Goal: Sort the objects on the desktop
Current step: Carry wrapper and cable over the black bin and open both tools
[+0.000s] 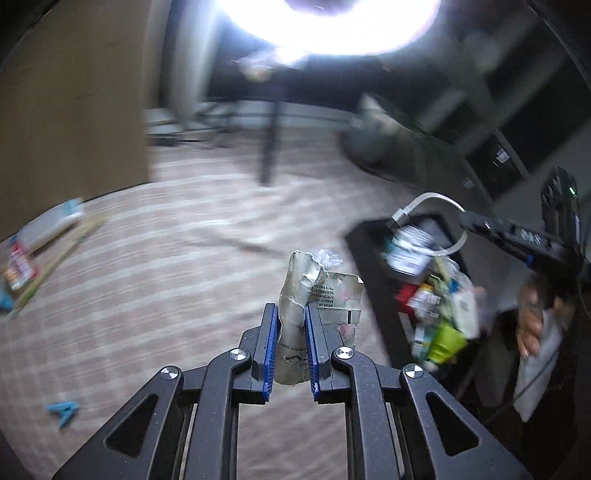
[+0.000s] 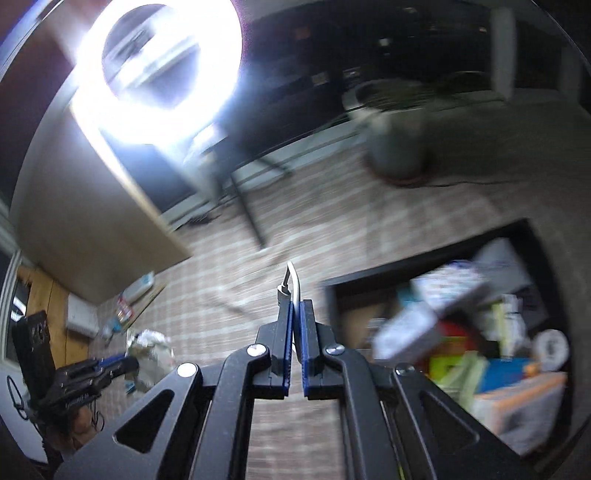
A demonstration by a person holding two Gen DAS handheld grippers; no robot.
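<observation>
Left wrist view: a crumpled wrapper (image 1: 317, 295) at frame centre, a full bin (image 1: 373, 266) to its right, a clothes peg (image 1: 63, 407) lower left, and a ring light (image 1: 332, 26) at top, above the floor (image 1: 184, 277).

A crumpled beige paper wrapper (image 1: 295, 317) stands upright; a white cable (image 2: 294, 282) curves upward.

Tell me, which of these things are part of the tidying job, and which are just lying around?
Part of the job:
- crumpled wrapper in left gripper
- white cable in right gripper
- black bin of sorted items

Lying about:
- blue clip
- ring lamp
- plant pot
</observation>
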